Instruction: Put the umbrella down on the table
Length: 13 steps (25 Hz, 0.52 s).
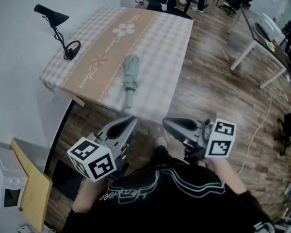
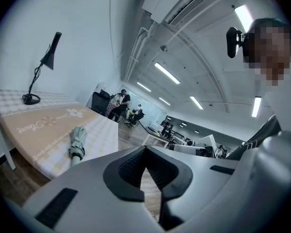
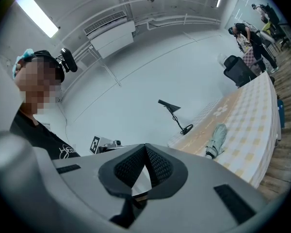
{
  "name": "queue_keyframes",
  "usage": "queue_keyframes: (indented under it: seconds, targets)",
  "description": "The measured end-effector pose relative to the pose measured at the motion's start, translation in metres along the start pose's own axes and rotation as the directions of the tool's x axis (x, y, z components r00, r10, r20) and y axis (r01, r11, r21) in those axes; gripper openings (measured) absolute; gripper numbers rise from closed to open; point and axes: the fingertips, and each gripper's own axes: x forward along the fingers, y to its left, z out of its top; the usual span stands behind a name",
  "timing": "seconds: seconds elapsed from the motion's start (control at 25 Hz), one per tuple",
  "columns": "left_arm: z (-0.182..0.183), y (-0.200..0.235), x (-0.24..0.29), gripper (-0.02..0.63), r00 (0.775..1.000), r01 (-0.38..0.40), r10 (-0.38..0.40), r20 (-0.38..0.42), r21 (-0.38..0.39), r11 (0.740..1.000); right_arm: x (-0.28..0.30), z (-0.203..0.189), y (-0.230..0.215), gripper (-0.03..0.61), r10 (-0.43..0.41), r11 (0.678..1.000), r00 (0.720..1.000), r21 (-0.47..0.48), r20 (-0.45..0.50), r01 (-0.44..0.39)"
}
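Note:
The folded grey-green umbrella [image 1: 130, 74] lies flat on the table [image 1: 160, 38], which has a checked cloth with a tan flowered band. Its handle end points toward the near edge. It also shows in the left gripper view [image 2: 78, 141] and the right gripper view [image 3: 216, 139]. Both grippers hang in the air in front of the table's near edge, close to the person's body and apart from the umbrella. My left gripper [image 1: 130, 121] [image 2: 145, 148] is shut with nothing in it. My right gripper [image 1: 166, 122] [image 3: 145, 145] is also shut and holds nothing.
A black desk lamp [image 1: 56, 25] stands at the table's far left corner. A white wall runs along the left. A yellow board [image 1: 31, 188] leans at the lower left. A white desk [image 1: 259, 42] and a floor cable [image 1: 259, 125] lie to the right on wooden floor.

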Motion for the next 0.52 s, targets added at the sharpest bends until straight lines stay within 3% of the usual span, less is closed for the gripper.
queue_keyframes:
  seconds: [0.52]
  targets:
    - [-0.001,-0.005,-0.011,-0.003,1.000,-0.009,0.008,0.006,0.063,0.998,0.004,-0.005,0.013,0.011,0.014,1.000,1.000,-0.007,0.001,-0.014]
